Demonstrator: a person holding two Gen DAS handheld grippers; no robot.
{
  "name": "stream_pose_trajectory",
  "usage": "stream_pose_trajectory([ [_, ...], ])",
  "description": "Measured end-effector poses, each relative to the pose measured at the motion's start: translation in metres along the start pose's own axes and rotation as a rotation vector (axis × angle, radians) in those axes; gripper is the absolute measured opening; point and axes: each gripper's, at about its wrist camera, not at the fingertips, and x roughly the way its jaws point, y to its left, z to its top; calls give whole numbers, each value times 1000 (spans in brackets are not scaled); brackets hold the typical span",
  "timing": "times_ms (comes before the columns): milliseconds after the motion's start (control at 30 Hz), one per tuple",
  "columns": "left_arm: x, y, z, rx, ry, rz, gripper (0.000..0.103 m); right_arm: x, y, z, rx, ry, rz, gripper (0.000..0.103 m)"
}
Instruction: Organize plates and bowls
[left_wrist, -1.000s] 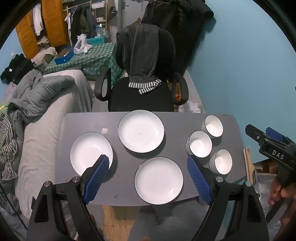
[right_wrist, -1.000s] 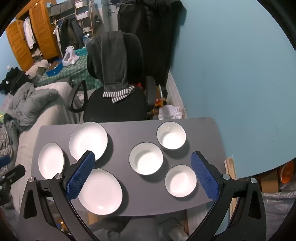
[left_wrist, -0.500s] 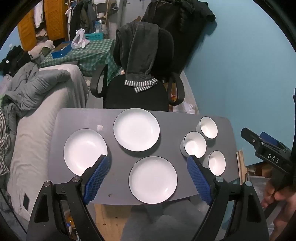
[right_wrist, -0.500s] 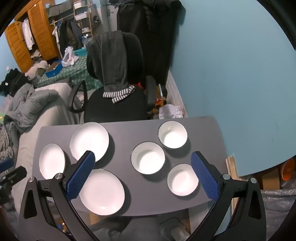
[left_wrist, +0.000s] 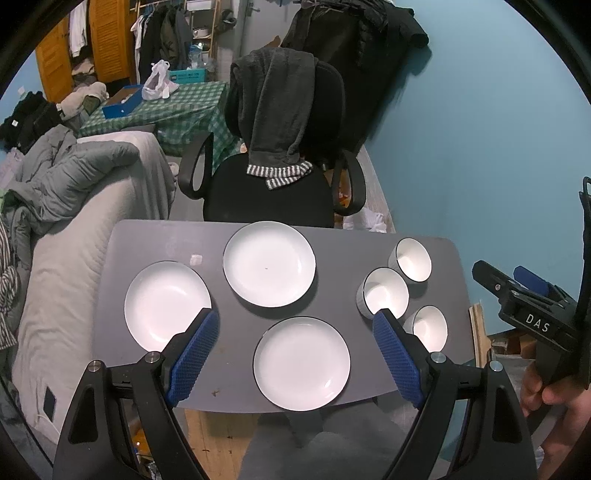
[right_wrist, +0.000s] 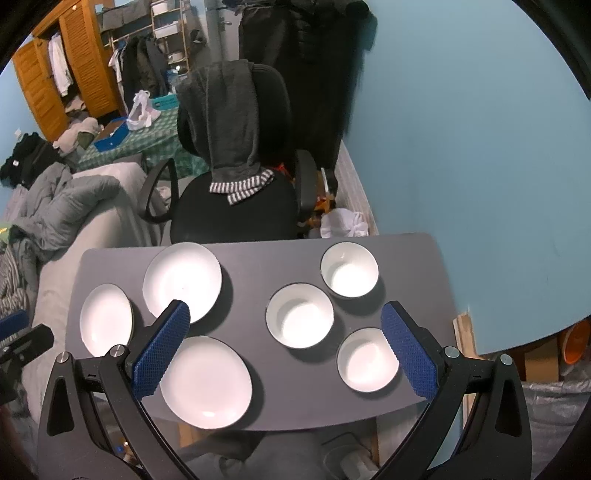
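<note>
Glossy white plates (left_wrist: 269, 263) and bowls (right_wrist: 299, 316) on a matt grey table (right_wrist: 251, 269); pads (right_wrist: 161, 347) textured blue, rubbery.

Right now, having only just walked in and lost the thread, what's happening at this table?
A person holds the left gripper and right gripper open above the grey table, gripping nothing. Three white plates lie separately on the left, three white bowls on the right. Nothing is stacked yet.

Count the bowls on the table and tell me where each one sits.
3, all on the table's right side: far bowl by the back edge, middle bowl toward the centre, near bowl by the front edge. None looks hidden.
</note>
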Motion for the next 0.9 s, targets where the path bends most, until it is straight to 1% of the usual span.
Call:
stream_pose_trajectory([
  [500, 4, 4, 5, -13, 22, -11, 87, 1, -4, 5, 5, 8, 4, 101],
  [900, 4, 0, 5, 5, 21, -22, 87, 5, -9, 4, 12, 16, 3, 101],
])
